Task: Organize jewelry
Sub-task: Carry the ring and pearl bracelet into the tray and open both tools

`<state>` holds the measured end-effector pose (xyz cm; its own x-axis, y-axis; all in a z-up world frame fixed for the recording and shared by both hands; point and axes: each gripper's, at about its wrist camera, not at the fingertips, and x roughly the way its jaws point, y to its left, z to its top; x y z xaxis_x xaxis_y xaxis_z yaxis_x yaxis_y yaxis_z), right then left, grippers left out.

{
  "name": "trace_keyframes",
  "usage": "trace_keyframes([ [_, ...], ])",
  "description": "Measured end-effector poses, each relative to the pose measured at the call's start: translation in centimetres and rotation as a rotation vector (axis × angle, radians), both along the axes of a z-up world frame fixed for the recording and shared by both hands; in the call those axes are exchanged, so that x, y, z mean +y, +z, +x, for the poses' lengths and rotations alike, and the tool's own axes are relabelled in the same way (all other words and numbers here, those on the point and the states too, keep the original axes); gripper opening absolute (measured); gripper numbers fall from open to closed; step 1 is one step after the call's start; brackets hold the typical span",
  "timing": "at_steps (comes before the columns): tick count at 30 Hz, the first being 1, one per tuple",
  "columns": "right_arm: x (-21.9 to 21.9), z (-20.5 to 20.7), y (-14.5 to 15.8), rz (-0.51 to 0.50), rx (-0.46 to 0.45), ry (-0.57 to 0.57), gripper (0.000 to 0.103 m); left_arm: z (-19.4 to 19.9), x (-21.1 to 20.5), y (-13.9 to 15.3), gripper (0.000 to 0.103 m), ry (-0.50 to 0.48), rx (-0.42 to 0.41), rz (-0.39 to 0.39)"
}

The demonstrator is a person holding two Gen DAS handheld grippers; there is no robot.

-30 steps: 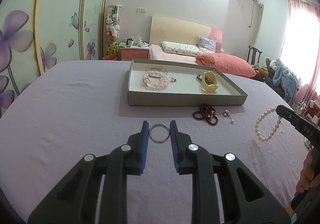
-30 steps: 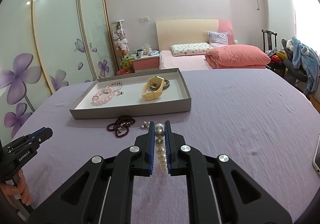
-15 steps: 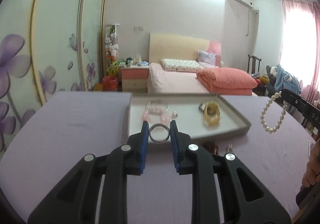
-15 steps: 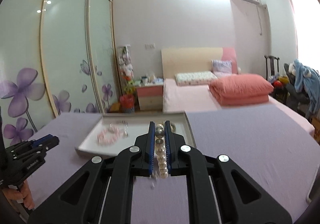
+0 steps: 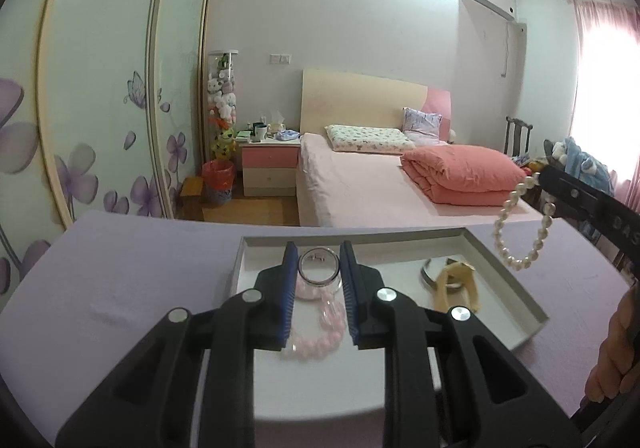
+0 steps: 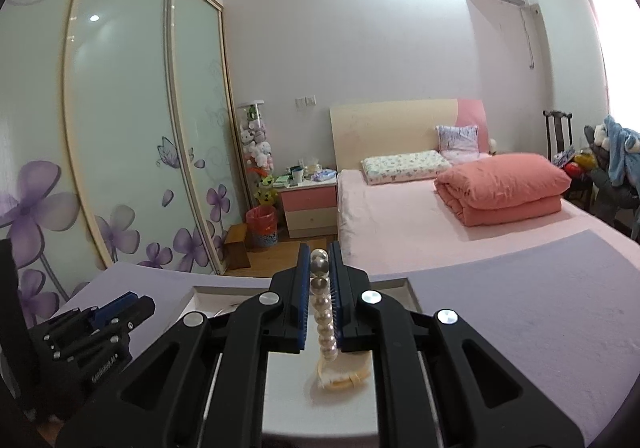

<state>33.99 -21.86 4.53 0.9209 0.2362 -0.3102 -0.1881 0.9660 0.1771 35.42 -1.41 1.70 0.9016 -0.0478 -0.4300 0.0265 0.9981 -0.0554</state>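
Observation:
My left gripper [image 5: 319,256] is shut on a silver bangle [image 5: 319,268] and holds it above the grey tray [image 5: 508,280], over a pink bead bracelet [image 5: 320,332]. A cream watch [image 5: 456,286] lies in the tray's right part. My right gripper [image 6: 319,262] is shut on a white pearl bracelet [image 6: 325,318], which hangs over the tray [image 6: 412,290] above the cream watch [image 6: 344,374]. In the left wrist view the pearl bracelet [image 5: 520,224] dangles from the right gripper at the right. The left gripper [image 6: 92,332] shows at lower left of the right wrist view.
The tray sits on a table with a purple cloth [image 5: 132,272]. Beyond the table are a pink bed [image 5: 380,184], a bedside cabinet [image 5: 270,164] and flowered wardrobe doors [image 6: 120,152]. A chair with clothes [image 6: 612,168] stands at the right.
Both grippers have risen from the table and moved forward over the tray, each carrying its piece. The dark red beads and earrings on the cloth have dropped out of view.

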Motion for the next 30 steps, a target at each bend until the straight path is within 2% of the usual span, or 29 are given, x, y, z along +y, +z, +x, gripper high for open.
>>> trace_keyframes([
  [10,1.6,3.8,-3.5,-0.019,0.116,0.013,0.010,3.8,-1.5,-1.5,0.022,-0.018,0.019,0.024],
  [17,1.5,4.1,-4.3,-0.011,0.155,0.010,0.011,4.8,-0.6,-2.8,0.023,-0.019,0.051,0.011],
  [19,1.4,4.1,-4.3,-0.008,0.154,0.000,0.011,4.8,-0.6,-3.0,0.028,-0.023,0.057,0.009],
  [20,1.2,4.2,-4.2,-0.004,0.155,-0.001,0.012,4.9,-0.6,-3.1,0.033,-0.022,0.059,0.006],
  [22,0.8,4.3,-4.1,0.002,0.157,-0.011,0.015,5.3,-0.2,-3.0,0.036,-0.021,0.060,0.003],
  [27,0.2,4.1,-3.9,0.007,0.145,-0.030,0.026,4.9,0.0,-3.3,0.037,-0.015,0.059,-0.002],
  [30,0.1,4.0,-4.0,0.003,0.146,-0.031,0.027,4.7,0.2,-3.4,0.039,-0.010,0.058,-0.010],
])
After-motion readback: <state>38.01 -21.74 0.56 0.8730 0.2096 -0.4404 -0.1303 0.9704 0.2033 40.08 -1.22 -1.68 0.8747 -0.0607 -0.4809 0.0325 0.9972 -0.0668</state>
